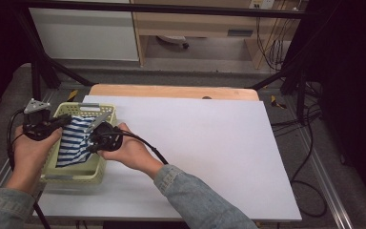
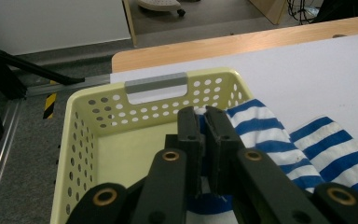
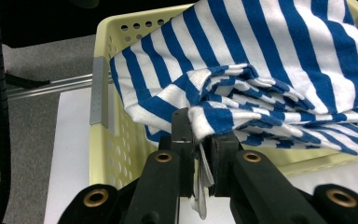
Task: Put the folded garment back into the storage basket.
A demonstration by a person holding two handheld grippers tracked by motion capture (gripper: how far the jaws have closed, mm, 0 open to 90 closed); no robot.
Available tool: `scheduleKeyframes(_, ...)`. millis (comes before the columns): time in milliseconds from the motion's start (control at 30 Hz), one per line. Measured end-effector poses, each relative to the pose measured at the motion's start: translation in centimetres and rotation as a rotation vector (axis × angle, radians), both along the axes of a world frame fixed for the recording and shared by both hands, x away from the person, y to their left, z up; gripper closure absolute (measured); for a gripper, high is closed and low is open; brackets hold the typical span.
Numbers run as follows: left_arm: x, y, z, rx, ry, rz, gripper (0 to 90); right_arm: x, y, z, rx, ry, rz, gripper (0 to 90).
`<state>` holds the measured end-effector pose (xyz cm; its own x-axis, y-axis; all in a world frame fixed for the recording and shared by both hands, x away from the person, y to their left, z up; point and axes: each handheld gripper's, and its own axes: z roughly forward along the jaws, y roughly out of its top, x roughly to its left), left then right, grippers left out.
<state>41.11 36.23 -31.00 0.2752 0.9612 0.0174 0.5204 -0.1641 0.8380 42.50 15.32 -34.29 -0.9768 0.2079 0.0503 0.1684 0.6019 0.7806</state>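
Observation:
A blue-and-white striped cloth (image 1: 74, 138) hangs bunched over a pale yellow perforated basket (image 1: 78, 174) at the table's left. Both grippers are shut on it. My left gripper (image 1: 68, 122) pinches the cloth's far left edge above the basket; in the left gripper view its jaws (image 2: 204, 116) meet on a fold of the cloth (image 2: 270, 135) over the basket (image 2: 121, 112). My right gripper (image 1: 93, 132) grips the cloth's right side. In the right gripper view (image 3: 198, 135), a crumpled fold of the cloth (image 3: 261, 70) and a white tag sit between the jaws, beside the basket (image 3: 105, 135).
The basket stands on a white board (image 1: 195, 143) laid over a wooden table (image 1: 171, 90). Black frame posts (image 1: 38, 71) rise at the far corners. Cables (image 1: 310, 152) trail on the floor to the right. The basket has grey handles (image 2: 156, 84).

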Motion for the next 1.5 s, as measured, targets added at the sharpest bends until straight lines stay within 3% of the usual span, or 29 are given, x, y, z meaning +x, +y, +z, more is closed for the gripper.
scheduleKeyframes(1500,0.2,0.0,-1.3,0.023,0.044,-0.002,85.0,-0.1,1.2,-1.4,-0.040,0.028,0.018,83.5)
